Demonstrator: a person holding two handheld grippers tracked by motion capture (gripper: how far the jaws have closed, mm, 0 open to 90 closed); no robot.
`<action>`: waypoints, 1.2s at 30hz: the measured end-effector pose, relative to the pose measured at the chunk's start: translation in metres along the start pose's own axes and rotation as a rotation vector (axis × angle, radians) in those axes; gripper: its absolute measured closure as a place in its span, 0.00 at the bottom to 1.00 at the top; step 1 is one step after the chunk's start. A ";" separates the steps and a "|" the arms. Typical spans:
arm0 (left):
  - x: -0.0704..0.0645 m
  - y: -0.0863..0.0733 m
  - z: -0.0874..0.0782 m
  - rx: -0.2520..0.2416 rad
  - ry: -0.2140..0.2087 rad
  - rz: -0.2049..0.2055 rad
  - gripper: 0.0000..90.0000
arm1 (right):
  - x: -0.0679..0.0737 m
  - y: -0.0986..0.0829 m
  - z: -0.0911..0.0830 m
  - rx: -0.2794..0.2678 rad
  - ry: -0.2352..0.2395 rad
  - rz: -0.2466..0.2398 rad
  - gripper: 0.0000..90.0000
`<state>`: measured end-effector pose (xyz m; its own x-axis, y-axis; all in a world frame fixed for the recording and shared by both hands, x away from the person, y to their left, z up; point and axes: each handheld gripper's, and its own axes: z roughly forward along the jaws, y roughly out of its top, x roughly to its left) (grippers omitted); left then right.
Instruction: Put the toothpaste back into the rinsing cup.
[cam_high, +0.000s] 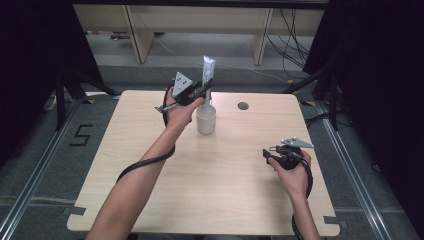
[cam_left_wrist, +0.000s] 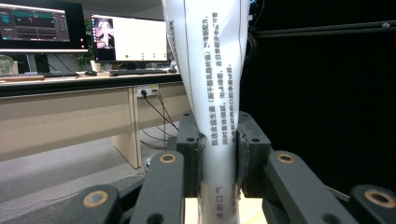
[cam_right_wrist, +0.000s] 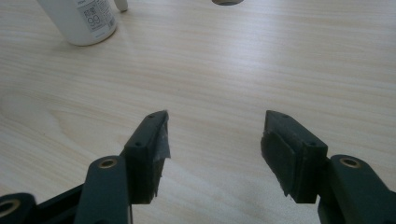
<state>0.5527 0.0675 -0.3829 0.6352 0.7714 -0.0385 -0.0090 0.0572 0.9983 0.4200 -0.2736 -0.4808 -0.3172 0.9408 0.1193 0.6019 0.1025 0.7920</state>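
Near the right edge of the light wooden tabletop (cam_high: 225, 170), the right hand-held gripper (cam_right_wrist: 215, 140) hovers low over bare wood with its jaws spread wide and nothing between them. Farther off, left of centre, stands a white cylindrical cup (cam_high: 206, 119). A tall white plastic tube with printed text (cam_left_wrist: 215, 93) rises upright from that cup, its lower end inside it. The left hand-held gripper (cam_high: 204, 90) is clamped on the tube above the cup's rim, a jaw pressing on each side. Beyond, right of the cup, is a small round hole (cam_high: 243, 106) in the tabletop.
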 end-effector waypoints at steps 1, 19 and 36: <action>0.000 -0.001 0.001 0.000 -0.001 -0.001 0.83 | 0.000 0.000 0.000 -0.001 -0.002 0.000 0.46; 0.003 -0.017 0.014 0.015 0.015 -0.015 0.83 | 0.000 0.000 0.000 0.000 0.004 0.009 0.46; 0.008 -0.026 0.017 0.030 0.033 -0.025 0.82 | -0.001 0.000 0.001 -0.003 0.010 0.006 0.46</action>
<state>0.5709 0.0612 -0.4087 0.6087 0.7908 -0.0639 0.0294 0.0580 0.9979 0.4209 -0.2740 -0.4819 -0.3206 0.9382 0.1303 0.6016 0.0954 0.7931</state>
